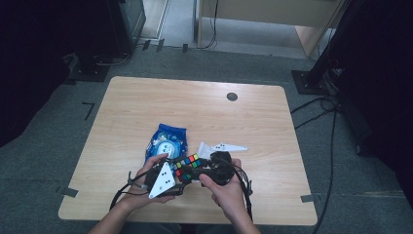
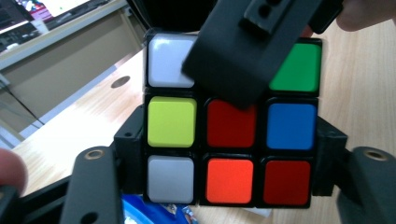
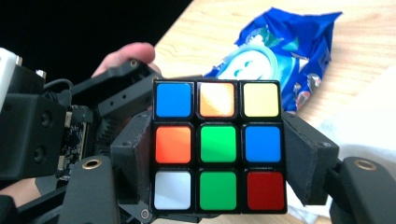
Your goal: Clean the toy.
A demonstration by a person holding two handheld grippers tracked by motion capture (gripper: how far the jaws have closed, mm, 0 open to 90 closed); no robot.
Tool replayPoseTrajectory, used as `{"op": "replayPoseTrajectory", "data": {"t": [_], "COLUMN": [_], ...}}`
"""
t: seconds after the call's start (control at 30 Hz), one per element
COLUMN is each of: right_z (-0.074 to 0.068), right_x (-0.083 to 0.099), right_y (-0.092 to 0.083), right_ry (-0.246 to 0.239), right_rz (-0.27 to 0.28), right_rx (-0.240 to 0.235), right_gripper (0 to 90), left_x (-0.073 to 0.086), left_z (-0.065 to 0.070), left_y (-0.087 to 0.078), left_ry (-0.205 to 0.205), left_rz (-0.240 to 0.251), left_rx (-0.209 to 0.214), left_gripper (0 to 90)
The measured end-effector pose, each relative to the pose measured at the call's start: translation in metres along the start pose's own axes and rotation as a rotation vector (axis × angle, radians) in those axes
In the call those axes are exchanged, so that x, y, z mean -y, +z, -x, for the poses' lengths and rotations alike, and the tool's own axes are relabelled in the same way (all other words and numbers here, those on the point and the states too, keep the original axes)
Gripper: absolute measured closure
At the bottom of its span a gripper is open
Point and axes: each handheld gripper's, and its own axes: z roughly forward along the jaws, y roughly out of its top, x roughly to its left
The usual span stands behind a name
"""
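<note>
A scrambled plastic puzzle cube with coloured square stickers (image 1: pixel 187 165) is held above the near edge of the light wooden desk (image 1: pixel 195 105), at about six o'clock from the desk's middle, between the two hand-held grippers. The left gripper (image 2: pixel 231 154) has its black fingers (image 2: pixel 128 154) set against opposite sides of the cube, and they press on it. The right gripper (image 3: pixel 219 158) grips the same cube from the other side, its padded fingers (image 3: pixel 303 158) tight against the cube's flanks. Seen from above, the left gripper (image 1: pixel 163 178) lies at nine o'clock of the cube and the right gripper (image 1: pixel 216 168) at three o'clock. A crinkled blue foil snack packet (image 1: pixel 166 141) lies flat on the desk just beyond the cube, at eleven o'clock from it; whether it is sealed or what is in it cannot be told. A small dark round disc (image 1: pixel 232 96) sits in the desk top at one o'clock, well apart.
</note>
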Motion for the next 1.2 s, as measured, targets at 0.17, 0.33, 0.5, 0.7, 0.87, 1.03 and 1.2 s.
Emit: {"op": "replayPoseTrajectory", "data": {"t": [0.17, 0.33, 0.5, 0.7, 0.87, 1.03, 1.2], "right_z": [0.008, 0.025, 0.054, 0.065, 0.071, 0.077, 0.071], "right_x": [-0.003, 0.004, 0.025, 0.034, 0.040, 0.036, 0.028], "right_y": [-0.011, -0.001, 0.039, 0.053, 0.055, 0.047, 0.026], "right_ry": [-0.038, -0.137, -0.329, -0.389, -0.389, -0.305, -0.275], "right_rz": [0.098, 0.131, 0.031, -0.047, -0.050, -0.061, 0.075], "right_rx": [-0.030, 0.103, 0.307, 0.350, 0.375, 0.353, 0.226], "right_gripper": [36.7, 38.5, 38.5, 42.0, 56.2, 89.3, 89.8], "left_x": [0.011, 0.015, 0.016, 0.016, 0.015, 0.015, 0.015], "left_z": [-0.030, -0.045, -0.047, -0.044, -0.039, -0.035, -0.031], "left_y": [-0.009, -0.018, -0.019, -0.017, -0.014, -0.011, -0.009], "left_ry": [-0.123, -0.189, -0.200, -0.203, -0.194, -0.189, -0.182], "left_rz": [-0.020, -0.003, 0.003, 0.001, -0.001, -0.005, -0.009], "left_rx": [-0.074, -0.104, -0.097, -0.078, -0.054, -0.037, -0.018], "left_gripper": [33.8, 33.8, 33.8, 33.8, 33.8, 33.8, 33.8]}}
